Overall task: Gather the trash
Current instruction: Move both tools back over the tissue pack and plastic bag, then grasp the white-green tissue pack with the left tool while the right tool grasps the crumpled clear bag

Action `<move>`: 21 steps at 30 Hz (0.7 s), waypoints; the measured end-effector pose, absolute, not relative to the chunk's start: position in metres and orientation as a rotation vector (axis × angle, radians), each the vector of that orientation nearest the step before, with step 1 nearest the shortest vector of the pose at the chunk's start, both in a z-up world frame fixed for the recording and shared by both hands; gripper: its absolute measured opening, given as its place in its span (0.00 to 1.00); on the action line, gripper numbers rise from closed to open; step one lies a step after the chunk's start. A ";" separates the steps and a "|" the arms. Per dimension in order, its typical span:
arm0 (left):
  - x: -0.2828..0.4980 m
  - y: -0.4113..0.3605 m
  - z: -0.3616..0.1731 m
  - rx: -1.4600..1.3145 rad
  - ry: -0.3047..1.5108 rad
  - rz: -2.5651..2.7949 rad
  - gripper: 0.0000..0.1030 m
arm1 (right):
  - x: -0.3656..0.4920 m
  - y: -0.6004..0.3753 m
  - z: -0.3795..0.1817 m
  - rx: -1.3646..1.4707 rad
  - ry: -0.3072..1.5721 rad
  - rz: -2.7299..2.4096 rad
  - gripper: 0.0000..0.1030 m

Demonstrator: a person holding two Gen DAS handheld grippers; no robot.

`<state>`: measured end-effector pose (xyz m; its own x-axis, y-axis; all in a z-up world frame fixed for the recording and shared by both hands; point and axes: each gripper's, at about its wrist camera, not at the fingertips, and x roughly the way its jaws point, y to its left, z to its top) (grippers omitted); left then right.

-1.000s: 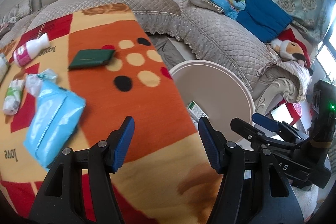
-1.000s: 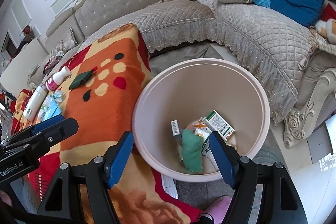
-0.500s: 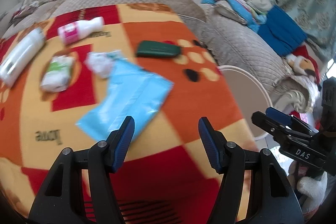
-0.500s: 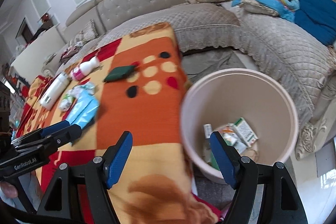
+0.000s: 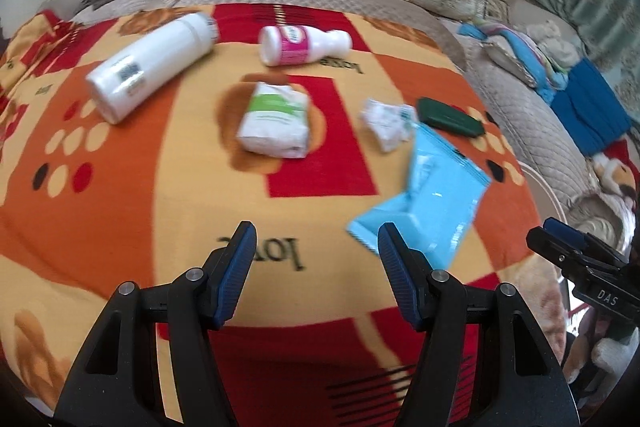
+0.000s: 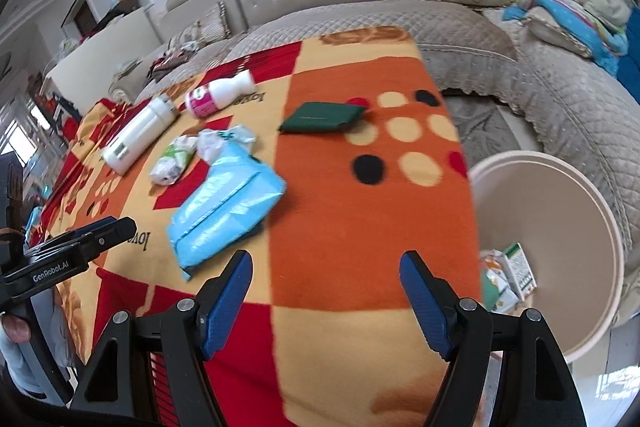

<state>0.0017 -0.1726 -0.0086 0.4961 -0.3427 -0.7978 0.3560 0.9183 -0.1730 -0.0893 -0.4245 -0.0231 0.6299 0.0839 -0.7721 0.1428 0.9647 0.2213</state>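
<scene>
On top of the bright blanket (image 5: pixel 120 187) lies the trash, and the pink bin (image 6: pixel 560 211) stands off its edge, at about three o'clock in the right wrist view. The biggest piece near the tongs is the blue packet (image 5: pixel 428 203). Its long side runs from about seven o'clock up to one o'clock in the left wrist view. It sits just past the right finger (image 5: pixel 394 267) of the left tongs (image 5: pixel 314 271), which look nearer to it. The right tongs (image 6: pixel 326 301) see it off at ten o'clock. Both tongs are spread apart and hold nothing. Smaller things lie farther off at twelve o'clock: a white bottle (image 5: pixel 148 67), a pink bottle (image 5: pixel 300 45), a green-and-white pack (image 5: pixel 276 121) and a crumpled wrapper (image 5: pixel 386 117).
</scene>
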 end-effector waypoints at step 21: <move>0.034 -0.146 -0.016 -0.035 0.983 -0.407 0.60 | -0.023 -0.377 -0.011 0.169 0.900 0.051 0.72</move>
